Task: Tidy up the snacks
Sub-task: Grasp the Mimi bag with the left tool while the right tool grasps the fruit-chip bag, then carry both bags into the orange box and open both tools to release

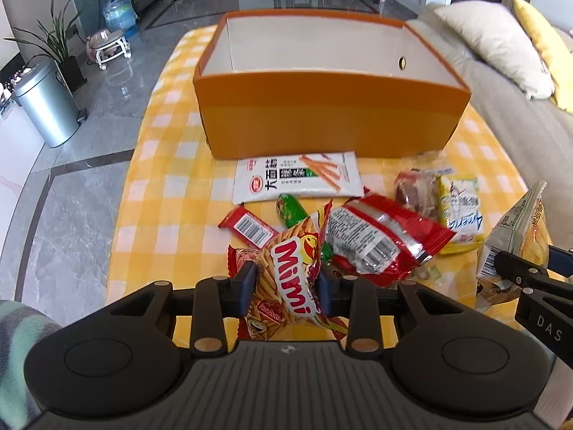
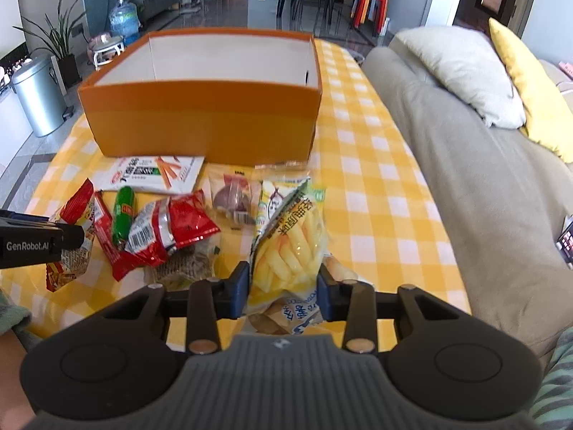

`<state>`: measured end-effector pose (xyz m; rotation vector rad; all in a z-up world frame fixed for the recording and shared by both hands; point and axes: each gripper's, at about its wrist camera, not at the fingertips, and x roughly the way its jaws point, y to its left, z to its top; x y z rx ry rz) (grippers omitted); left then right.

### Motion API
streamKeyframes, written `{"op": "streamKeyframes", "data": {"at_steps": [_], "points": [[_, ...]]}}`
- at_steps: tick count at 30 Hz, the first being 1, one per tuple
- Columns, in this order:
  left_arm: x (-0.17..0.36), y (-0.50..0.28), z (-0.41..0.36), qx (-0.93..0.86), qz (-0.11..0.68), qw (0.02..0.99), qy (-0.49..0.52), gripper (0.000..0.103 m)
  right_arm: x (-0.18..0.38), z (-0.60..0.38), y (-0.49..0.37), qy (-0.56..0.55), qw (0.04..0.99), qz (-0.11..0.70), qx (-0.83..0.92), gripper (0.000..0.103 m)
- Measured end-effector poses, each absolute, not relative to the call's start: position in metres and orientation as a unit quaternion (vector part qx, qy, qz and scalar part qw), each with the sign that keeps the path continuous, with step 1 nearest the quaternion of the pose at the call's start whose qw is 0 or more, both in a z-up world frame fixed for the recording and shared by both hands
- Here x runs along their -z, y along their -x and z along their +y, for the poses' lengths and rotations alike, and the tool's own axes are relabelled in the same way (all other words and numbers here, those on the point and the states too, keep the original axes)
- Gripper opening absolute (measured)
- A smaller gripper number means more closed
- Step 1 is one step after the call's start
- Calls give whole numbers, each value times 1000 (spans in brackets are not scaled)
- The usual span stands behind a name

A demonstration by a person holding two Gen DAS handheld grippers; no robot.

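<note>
An open orange box (image 1: 333, 118) (image 2: 200, 122) stands at the far side of the yellow checked table; what I see of its inside shows no snacks. Loose snacks lie in front of it: a white stick-snack packet (image 1: 297, 179) (image 2: 150, 173), a red bag (image 1: 379, 240) (image 2: 168, 229), a green roll (image 1: 292, 209) (image 2: 123, 215). My left gripper (image 1: 286, 288) is shut on an orange Mimi bag (image 1: 293, 279) (image 2: 71, 247). My right gripper (image 2: 283, 288) is shut on a yellow fries-picture bag (image 2: 290, 251) (image 1: 515, 236), which stands upright between its fingers.
A grey sofa (image 2: 483, 179) with beige and yellow cushions runs along the table's right edge. A metal bin (image 1: 46, 104), a plant and a water bottle stand on the floor at the left. A yellow-white packet (image 1: 462, 208) and a dark wrapped snack (image 2: 232, 197) lie near the box.
</note>
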<state>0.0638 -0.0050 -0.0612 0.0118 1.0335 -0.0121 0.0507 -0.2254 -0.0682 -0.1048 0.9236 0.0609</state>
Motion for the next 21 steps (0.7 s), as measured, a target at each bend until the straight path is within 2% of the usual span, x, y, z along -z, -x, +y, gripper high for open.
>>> {"op": "streamKeyframes", "data": {"at_steps": [10, 21], "points": [[32, -54, 0, 16, 459, 888, 22, 39, 44, -224, -38, 44, 909, 413, -34, 35], [-13, -60, 0, 37, 394, 918, 38, 39, -9, -218, -35, 39, 938, 339, -63, 35]]}}
